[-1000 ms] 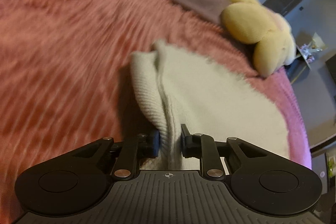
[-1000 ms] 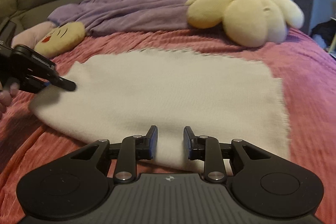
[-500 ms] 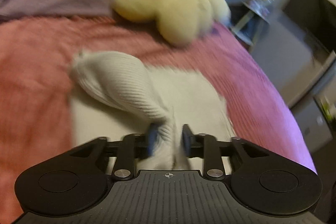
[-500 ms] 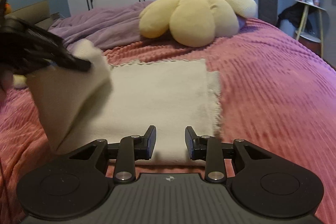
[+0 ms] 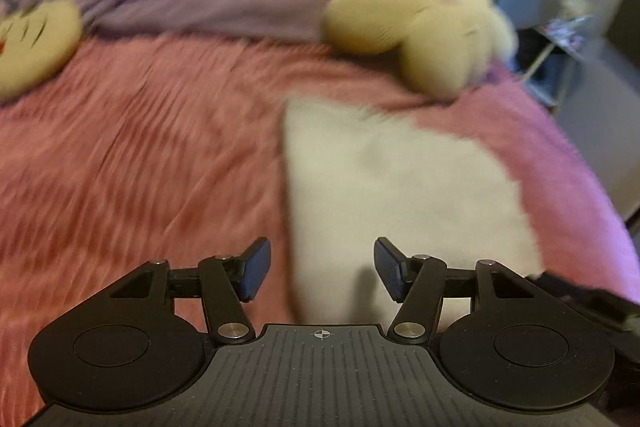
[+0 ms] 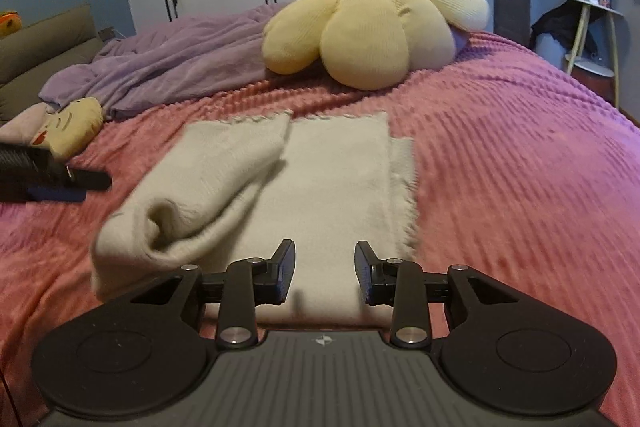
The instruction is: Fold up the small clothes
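A cream knitted garment (image 6: pixel 320 195) lies on the pink bedspread (image 6: pixel 520 167), its left side folded over onto the middle in a loose, puffy roll with a fringed edge showing along the right. The left gripper (image 5: pixel 320 269) hovers above the garment's near edge with its jaws spread wide and nothing between them, though that view is blurred; the right gripper (image 6: pixel 325 273) sits low over the near edge, jaws likewise apart and empty. Beyond lie a yellow flower-shaped cushion (image 6: pixel 372 31) and a rumpled purple blanket (image 6: pixel 180 63).
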The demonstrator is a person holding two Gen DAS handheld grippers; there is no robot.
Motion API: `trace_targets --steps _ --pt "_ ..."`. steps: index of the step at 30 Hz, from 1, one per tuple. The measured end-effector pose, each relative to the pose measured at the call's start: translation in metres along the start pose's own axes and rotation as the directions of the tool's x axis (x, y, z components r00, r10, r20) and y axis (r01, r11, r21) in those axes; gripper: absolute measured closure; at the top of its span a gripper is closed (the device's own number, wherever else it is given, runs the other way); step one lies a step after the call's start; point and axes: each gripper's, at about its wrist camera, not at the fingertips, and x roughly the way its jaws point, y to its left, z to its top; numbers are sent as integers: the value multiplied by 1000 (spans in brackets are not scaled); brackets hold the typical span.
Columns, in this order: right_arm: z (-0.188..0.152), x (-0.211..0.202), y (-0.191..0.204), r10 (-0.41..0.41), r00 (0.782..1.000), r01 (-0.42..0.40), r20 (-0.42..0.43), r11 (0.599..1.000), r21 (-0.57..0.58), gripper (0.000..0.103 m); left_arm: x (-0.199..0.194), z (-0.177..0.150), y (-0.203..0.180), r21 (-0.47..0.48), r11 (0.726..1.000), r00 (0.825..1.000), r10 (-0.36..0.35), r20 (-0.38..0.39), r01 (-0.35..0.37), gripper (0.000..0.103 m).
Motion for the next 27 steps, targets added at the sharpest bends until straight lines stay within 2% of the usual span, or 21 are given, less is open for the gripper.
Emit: trace_targets --steps 3,4,5,6,8,11,12,14,16,19,21,23,27 --pt "5 6 14 23 1000 -23 -5 999 -24 69 26 -5 -4 -19 999 995 -51 -86 50 41" --pt "5 8 19 26 1000 -27 -13 999 -34 69 36 -7 -11 -4 998 991 -61 -116 61 38" --pt "6 11 23 28 999 -29 -22 999 -45 69 40 -10 -17 23 999 990 -40 -133 44 36" --pt "7 13 26 30 999 -31 -31 998 -53 68 43 -13 -21 49 998 990 -27 -136 34 31" --pt "11 16 29 28 999 -31 -39 997 -68 66 45 -14 -21 56 997 989 -39 -140 47 30" --pt "24 18 25 41 999 -42 -27 998 -49 54 38 -18 -4 14 997 985 -69 -157 72 26" --pt "30 21 22 57 998 -57 -26 998 -25 48 31 -22 3 -1 998 986 -70 -152 70 26" --pt "41 34 16 127 991 -125 -51 991 45 44 19 -26 9 -14 998 989 -69 -129 68 26" --pt "49 56 13 195 977 -184 -91 976 113 44 5 -31 10 14 999 994 -38 -98 39 24" --pt "54 88 12 252 955 -221 -154 956 195 45 -9 -37 9 65 998 997 22 -70 -17 20" --pt "54 102 11 289 942 -242 -171 937 251 45 -10 -40 11 98 993 995 76 -66 -69 20" --pt "52 110 11 308 938 -256 -162 925 280 45 -7 -42 16 108 987 989 127 -72 -119 20" --pt "50 113 18 333 930 -288 -156 924 252 66 -6 -41 29 36 994 991 106 -87 -103 20"
